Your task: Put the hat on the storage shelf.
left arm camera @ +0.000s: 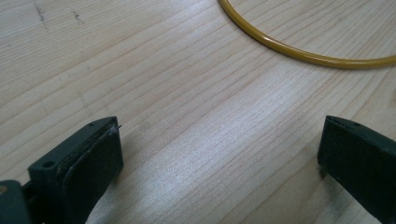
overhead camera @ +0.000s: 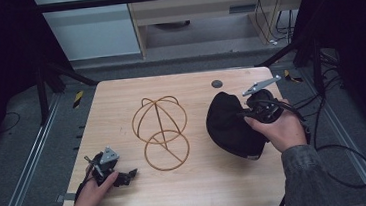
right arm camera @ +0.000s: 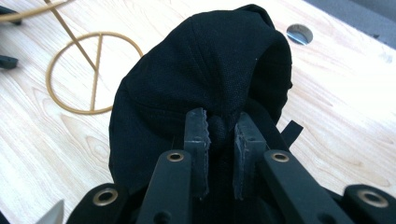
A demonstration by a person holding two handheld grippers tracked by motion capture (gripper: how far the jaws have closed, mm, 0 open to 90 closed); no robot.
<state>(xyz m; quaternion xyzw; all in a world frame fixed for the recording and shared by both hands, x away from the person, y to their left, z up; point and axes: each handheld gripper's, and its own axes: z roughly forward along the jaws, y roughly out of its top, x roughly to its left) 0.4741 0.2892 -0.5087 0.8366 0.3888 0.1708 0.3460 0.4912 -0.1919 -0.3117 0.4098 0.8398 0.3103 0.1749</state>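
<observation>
While the left claw gapes empty, the right claw pinches the black cap.

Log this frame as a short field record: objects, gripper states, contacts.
held object: black cap, crown fabric pinched in the right gripper
right gripper state: shut on black cap, jaws close together with cloth bunched between them
cap contact: lower edge near the table; whether it touches cannot be told
left gripper state: open, nothing between the jaws, low over bare wood
wire hat stand: gold, mid-table, round base ring with a domed frame; touched by neither gripper
table hole: round, at the far edge beyond the cap
</observation>
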